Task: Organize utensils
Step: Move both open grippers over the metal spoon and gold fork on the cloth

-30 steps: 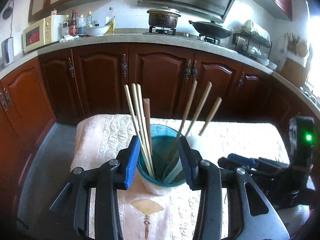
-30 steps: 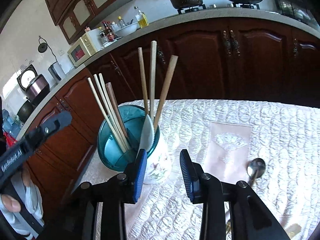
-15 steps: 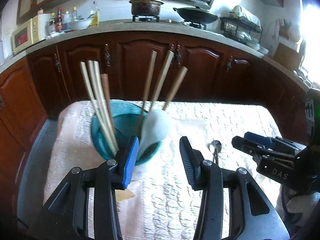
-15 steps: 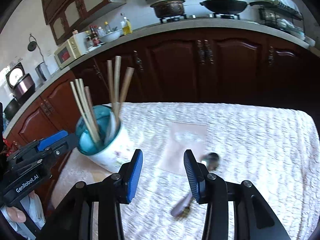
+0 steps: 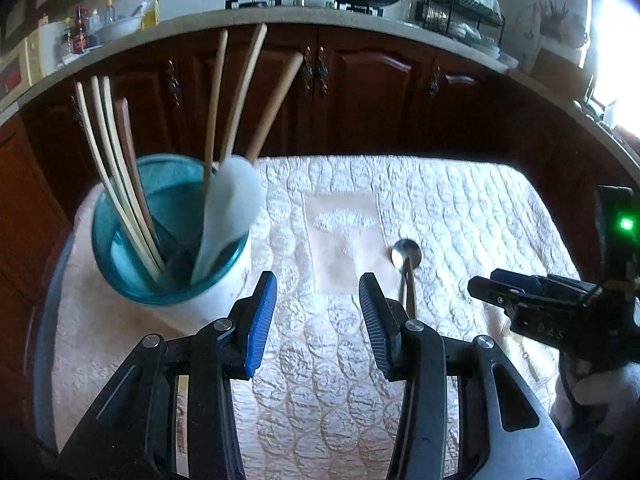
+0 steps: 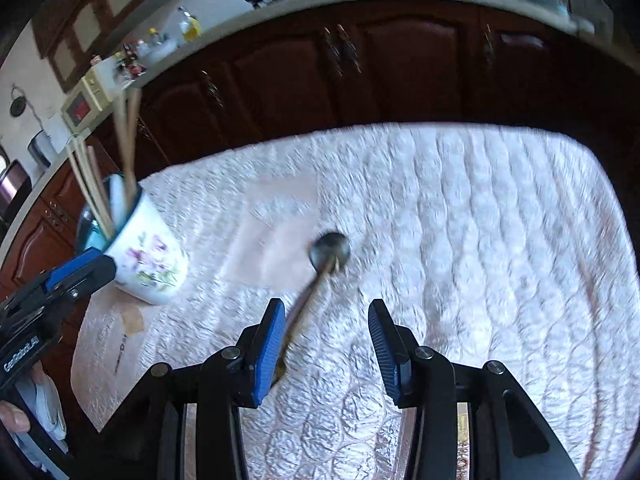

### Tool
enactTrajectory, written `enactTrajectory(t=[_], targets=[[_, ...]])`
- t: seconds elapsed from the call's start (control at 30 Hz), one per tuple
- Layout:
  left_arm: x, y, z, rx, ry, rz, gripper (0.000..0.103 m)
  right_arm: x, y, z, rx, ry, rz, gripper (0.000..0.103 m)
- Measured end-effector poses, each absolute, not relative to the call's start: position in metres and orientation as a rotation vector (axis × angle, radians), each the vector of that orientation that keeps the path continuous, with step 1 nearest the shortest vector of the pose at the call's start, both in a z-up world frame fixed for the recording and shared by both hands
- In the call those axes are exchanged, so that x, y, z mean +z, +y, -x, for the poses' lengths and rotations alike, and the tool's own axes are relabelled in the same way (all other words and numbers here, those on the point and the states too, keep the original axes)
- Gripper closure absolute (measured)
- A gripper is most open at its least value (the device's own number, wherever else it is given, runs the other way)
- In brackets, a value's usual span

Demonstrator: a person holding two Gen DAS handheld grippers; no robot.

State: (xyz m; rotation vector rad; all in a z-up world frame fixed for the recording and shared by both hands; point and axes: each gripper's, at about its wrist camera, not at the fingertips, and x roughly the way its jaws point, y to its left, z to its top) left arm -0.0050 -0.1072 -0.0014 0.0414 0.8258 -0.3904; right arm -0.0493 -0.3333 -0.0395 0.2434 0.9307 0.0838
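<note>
The left gripper (image 5: 318, 320) hangs over the quilted cloth (image 5: 460, 216) with its jaws spread wide and nothing between the blue pads (image 5: 260, 320). From the midpoint between its fingertips, the holder cup (image 5: 200, 308) stands at about ten o'clock, close by but not touching the left pad. The cup is white outside and teal inside, and it carries several upright chopsticks (image 5: 108, 168) leaning to its left rim, three more wooden sticks (image 5: 240, 92) leaning right, and a white ceramic spoon (image 5: 228, 216) resting against the near rim.

The metal spoon (image 5: 406, 256) lies flat on the cloth at about two o'clock from the left gripper, bowl away from the camera, handle running back toward and behind the right-hand finger. I cannot tell whether that finger touches the handle.

The right gripper (image 6: 326, 340) is also wide open and grips nothing. In its own view the metal spoon (image 6: 330, 250) lies between the fingers, bowl at about twelve o'clock, the handle slanting down to the inner face of the left pad (image 6: 270, 356); the picture is blurred, so contact there is unclear. The cup (image 6: 150, 258), with a floral print, stands at about ten o'clock, well apart from this gripper. The left gripper's tip (image 6: 76, 270) shows just beside the cup.
</note>
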Motion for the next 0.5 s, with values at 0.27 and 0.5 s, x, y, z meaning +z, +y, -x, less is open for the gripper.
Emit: enactTrajectory(t=[0.27, 0.5], targets=[[-0.024, -0.105, -0.004, -0.387, 0.901, -0.033, 0.061, -0.081, -0.351, 0.028, 0.067, 1.025, -0.340, 0.062], [-0.032, -0.103, -0.007, -0.378, 0.922, -0.025, 0.061, -0.098, -0.327, 0.006, 0.149, 1.077, -0.402, 0.072]])
